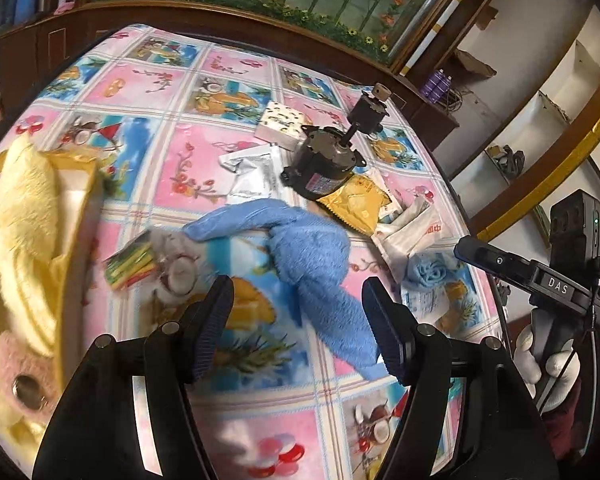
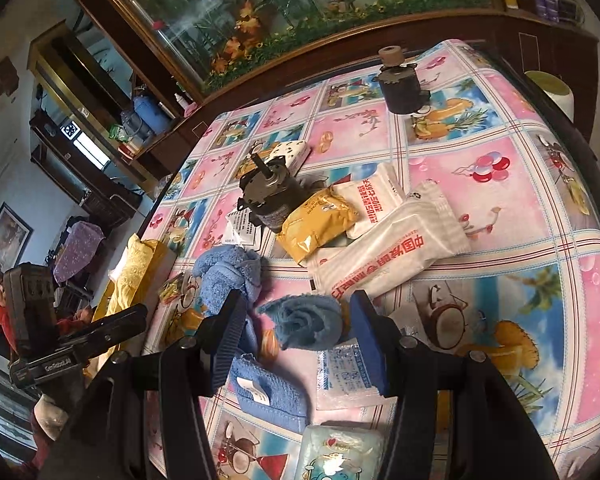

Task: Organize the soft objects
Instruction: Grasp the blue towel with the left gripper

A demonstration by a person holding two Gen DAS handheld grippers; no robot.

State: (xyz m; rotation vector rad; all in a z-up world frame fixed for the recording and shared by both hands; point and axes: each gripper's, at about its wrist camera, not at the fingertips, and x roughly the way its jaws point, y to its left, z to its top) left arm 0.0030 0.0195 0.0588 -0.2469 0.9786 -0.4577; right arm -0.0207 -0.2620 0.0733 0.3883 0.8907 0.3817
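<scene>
A long blue towel [image 1: 312, 256] lies twisted on the patterned tablecloth [image 1: 180, 152]. My left gripper [image 1: 298, 320] is open, its jaws on either side of the towel's near end. A yellow plush toy [image 1: 16, 248] sits in a yellow box [image 1: 74, 240] at the left. In the right wrist view my right gripper [image 2: 296, 332] is open, with a small rolled blue cloth [image 2: 304, 320] between its jaws; whether it touches is unclear. The blue towel [image 2: 228, 272] lies beside and under it. The yellow plush [image 2: 134, 276] shows at the left.
Two dark motors [image 1: 324, 160] [image 2: 400, 84] stand on the table. Packets lie around: a gold one [image 2: 316, 224], white ones [image 2: 392, 256], a clear bag [image 2: 348, 372], a light blue pack [image 2: 340, 452]. A striped packet [image 1: 130, 266] lies near the box. A wooden cabinet [image 1: 220, 24] borders the far edge.
</scene>
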